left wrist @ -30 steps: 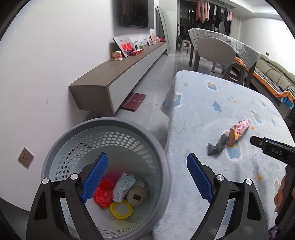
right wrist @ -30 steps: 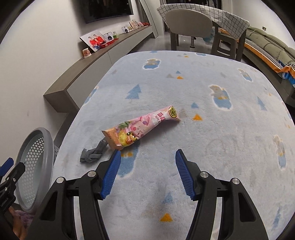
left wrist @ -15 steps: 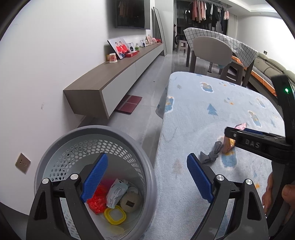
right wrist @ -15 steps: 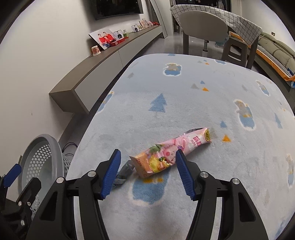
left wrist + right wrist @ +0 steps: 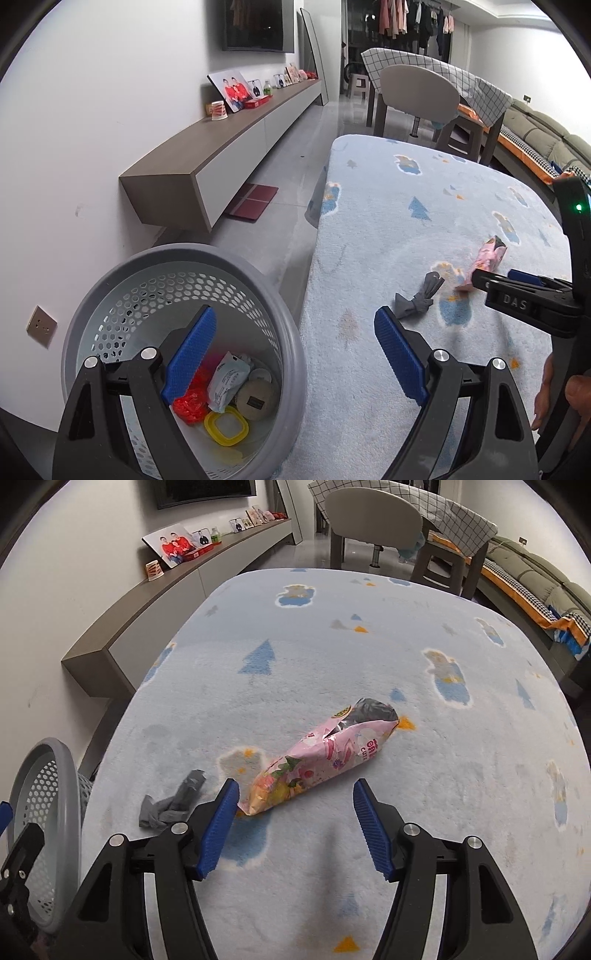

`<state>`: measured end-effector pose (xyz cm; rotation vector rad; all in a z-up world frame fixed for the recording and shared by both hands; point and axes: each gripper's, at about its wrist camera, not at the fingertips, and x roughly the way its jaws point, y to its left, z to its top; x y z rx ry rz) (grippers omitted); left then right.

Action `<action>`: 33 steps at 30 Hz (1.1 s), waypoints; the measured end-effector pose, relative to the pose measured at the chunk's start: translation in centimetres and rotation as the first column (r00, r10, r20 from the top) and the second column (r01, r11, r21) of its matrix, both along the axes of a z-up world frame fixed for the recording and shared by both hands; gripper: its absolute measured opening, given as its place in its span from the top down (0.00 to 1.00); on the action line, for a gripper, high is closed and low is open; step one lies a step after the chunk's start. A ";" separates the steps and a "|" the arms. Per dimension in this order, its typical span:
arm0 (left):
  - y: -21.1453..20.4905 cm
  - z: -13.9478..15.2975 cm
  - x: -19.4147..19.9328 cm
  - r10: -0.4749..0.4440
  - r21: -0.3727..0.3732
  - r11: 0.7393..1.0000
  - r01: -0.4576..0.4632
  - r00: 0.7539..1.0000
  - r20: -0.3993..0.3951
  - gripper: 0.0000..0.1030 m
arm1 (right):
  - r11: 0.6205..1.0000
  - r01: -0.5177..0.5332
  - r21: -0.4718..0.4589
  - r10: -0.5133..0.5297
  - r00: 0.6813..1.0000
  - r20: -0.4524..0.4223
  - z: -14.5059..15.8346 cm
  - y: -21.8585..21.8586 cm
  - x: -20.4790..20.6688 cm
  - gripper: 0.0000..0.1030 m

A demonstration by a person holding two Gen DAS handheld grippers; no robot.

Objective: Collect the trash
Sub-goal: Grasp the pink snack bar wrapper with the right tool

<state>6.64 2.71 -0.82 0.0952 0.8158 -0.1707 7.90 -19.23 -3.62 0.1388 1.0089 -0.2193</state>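
A pink snack wrapper (image 5: 325, 753) lies on the blue fleece-covered table (image 5: 369, 657); it also shows in the left wrist view (image 5: 487, 256). My right gripper (image 5: 293, 812) is open, its jaws on either side of the wrapper's near end, not closed on it. A knotted grey rag (image 5: 173, 805) lies just left of it, also in the left wrist view (image 5: 419, 299). My left gripper (image 5: 295, 354) is open and empty above the rim of a grey perforated bin (image 5: 236, 266) holding red, white and yellow trash.
The bin stands on the floor at the table's left edge (image 5: 40, 812). A low wall cabinet (image 5: 221, 147) with photos runs along the left wall. A chair (image 5: 373, 513) and a checked-cloth table stand beyond; a sofa (image 5: 535, 572) is at the right.
My right gripper has moved forward so that its open jaws now flank the wrapper's near end. The left gripper has drifted slightly back and left over the bin.
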 end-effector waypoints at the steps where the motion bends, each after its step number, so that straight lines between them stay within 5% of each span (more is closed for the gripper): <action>1: 0.0 0.0 -0.1 -0.001 0.000 1.000 0.001 1.000 0.002 0.17 | 1.000 0.010 -0.008 -0.010 1.000 -0.001 0.0 -0.5 -0.4 0.41; 14: -0.7 0.2 -0.7 -0.011 0.010 1.000 0.011 1.000 0.015 0.17 | 0.979 0.166 0.117 -0.169 0.985 0.020 0.8 -6.5 -5.7 0.41; 23: -1.2 -0.1 -0.8 -0.020 0.018 1.000 0.020 1.000 0.013 0.17 | 0.963 0.182 0.199 -0.190 0.981 0.023 0.6 -5.3 -2.3 0.41; 33: -1.2 -1.0 -0.1 -0.019 0.021 1.000 0.020 1.000 -0.014 0.17 | 0.965 0.233 0.119 -0.233 0.972 -0.018 -1.6 -3.9 0.8 0.41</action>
